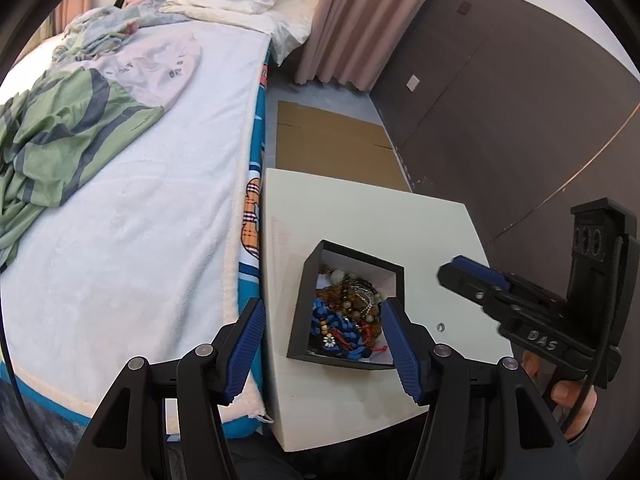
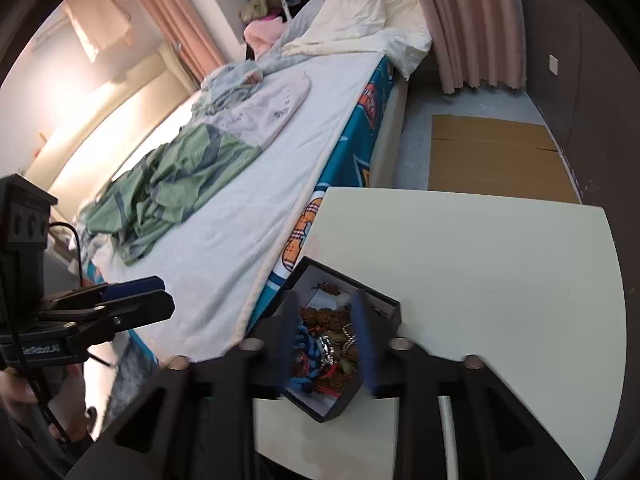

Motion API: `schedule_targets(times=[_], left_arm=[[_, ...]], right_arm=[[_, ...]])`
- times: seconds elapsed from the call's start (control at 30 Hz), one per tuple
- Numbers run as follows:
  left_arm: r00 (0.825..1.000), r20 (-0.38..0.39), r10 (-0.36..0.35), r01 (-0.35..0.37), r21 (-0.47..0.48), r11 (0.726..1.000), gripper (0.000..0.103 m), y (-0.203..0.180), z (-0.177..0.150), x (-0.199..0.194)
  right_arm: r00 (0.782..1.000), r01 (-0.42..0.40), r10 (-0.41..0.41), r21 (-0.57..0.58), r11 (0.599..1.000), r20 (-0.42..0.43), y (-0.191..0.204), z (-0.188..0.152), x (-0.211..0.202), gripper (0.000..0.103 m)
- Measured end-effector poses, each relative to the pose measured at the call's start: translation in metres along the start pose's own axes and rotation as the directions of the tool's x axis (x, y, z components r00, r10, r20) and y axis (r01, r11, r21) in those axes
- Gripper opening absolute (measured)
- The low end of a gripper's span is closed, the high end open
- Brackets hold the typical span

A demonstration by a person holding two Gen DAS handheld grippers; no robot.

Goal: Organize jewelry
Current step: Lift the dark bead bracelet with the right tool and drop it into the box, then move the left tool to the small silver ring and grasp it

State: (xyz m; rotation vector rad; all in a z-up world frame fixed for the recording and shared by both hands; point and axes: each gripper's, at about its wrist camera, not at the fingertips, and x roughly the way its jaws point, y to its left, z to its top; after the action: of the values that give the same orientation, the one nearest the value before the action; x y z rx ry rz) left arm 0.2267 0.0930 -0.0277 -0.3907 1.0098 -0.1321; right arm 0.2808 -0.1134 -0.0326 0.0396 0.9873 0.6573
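A black square box (image 1: 298, 312) with a white inside stands on a cream table (image 1: 360, 216) beside the bed. It holds a tangle of jewelry (image 1: 346, 312): brown bead strings, a silver chain, a blue braided band with a small flower. My left gripper (image 1: 324, 328) is open above the box's near-left side, empty. My right gripper (image 2: 326, 330) is open just above the box (image 2: 386, 312) and the jewelry (image 2: 326, 344), empty. The right gripper also shows in the left wrist view (image 1: 472, 276), to the right of the box.
A bed (image 1: 160, 200) with a white blanket and green and grey clothes (image 1: 60, 136) lies left of the table. Flat cardboard (image 1: 332, 140) lies on the floor behind the table. A dark wall (image 1: 520, 100) and pink curtain (image 1: 360, 20) stand beyond.
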Motion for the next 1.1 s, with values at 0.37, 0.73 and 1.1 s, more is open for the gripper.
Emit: schedule_targets(times=[0.37, 0.73, 1.1], left_arm=[[0.998, -0.057, -0.012, 0.019, 0.112, 0.994, 0.061, -0.055, 0.000, 0.028], [0.989, -0.145, -0.009, 0.046, 0.255, 0.966, 0.061, -0.127, -0.011, 0.074], [0.971, -0.234, 0.049, 0.036, 0.347, 0.937, 0.061, -0.175, -0.026, 0.133]], right_arm=[[0.999, 0.010, -0.016, 0.177, 0.984, 0.033, -0.072, -0.024, -0.045, 0.053], [1.000, 0.029, -0.030, 0.323, 0.946, 0.000, -0.133, -0.056, -0.068, 0.060], [0.997, 0.067, -0.077, 0.439, 0.896, 0.005, -0.186, -0.080, -0.090, 0.072]])
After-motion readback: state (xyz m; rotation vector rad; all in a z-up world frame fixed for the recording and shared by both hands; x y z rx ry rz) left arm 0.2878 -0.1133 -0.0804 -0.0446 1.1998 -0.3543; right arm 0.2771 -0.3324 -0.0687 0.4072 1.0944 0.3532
